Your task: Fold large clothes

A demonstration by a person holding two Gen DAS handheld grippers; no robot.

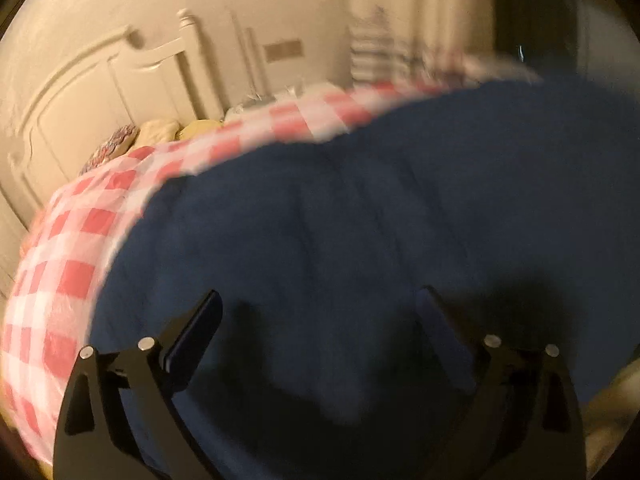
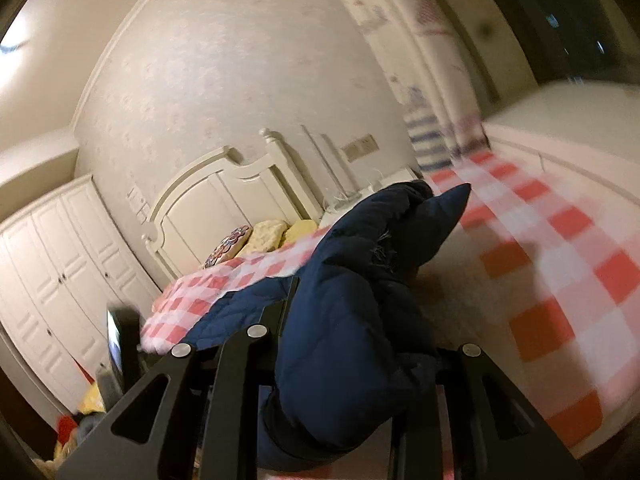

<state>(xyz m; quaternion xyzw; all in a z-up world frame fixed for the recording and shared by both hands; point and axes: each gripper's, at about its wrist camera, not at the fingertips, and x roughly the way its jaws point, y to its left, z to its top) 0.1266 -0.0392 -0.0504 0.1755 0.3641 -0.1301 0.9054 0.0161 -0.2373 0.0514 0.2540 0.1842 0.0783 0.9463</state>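
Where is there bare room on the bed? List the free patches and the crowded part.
Free: the checked bedspread left of the navy garment, and the strip beyond its far edge, short of the pillows. Crowded: the middle, covered by the garment, one end bunched in the right gripper; the left gripper is open above it.

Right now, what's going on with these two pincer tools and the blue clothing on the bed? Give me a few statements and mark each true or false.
1. The right gripper is clamped on a bunch of the dark blue garment. True.
2. The left gripper is pinching the garment too. False: its fingers stand wide apart above it, holding nothing.
3. The garment lies on a red-and-white checked cloth. True.
4. The cloth is green striped. False: it is red-and-white checks.
5. Pillows lie by the white headboard. True.
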